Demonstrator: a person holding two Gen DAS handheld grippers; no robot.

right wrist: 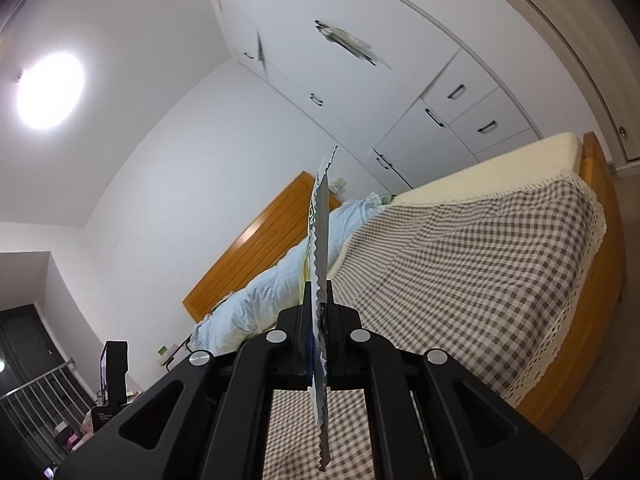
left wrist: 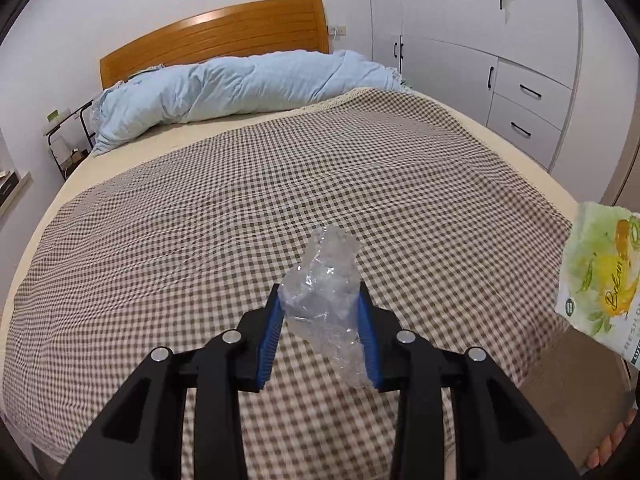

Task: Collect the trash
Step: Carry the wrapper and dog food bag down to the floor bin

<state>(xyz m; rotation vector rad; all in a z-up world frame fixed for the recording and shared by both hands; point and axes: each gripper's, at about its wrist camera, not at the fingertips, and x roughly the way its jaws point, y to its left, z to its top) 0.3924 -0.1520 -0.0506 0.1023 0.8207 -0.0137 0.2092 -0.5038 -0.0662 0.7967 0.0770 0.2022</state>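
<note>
Between the left gripper's [left wrist: 322,312] blue fingers [left wrist: 269,338] sits a crumpled wad of clear plastic wrap [left wrist: 326,300], pinched from both sides. Its long axis runs along the fingers, with the wider crushed end poking out past the fingertips and a thinner tail trailing back toward the camera. It hangs clear above the checked bedspread [left wrist: 224,216], apart from the cloth.

Clamped between the right gripper's [right wrist: 319,300] fingers [right wrist: 307,308], which are squeezed tight together, is a flat printed sachet [right wrist: 320,236] seen edge-on. Its long axis also follows the fingers, one zigzag-cut end reaching well beyond the fingertips and the other end extending back under the camera. In the left wrist view the same sachet [left wrist: 600,276] shows its face off to the right of the left fingers, green and yellow with fruit print and lettering, held above the bed's corner.

Ahead of both pairs of fingers lies the bed [left wrist: 516,136], with a rumpled pale blue duvet [left wrist: 240,88] bunched along the wooden headboard [left wrist: 216,36]. White wardrobe doors and drawers [left wrist: 524,92] stand beyond the bed on the right. No bin or bag shows in either view. Bare toes [left wrist: 610,446] appear on the floor at the lower right of the left wrist view. Nothing lies between the fingers and the bed
</note>
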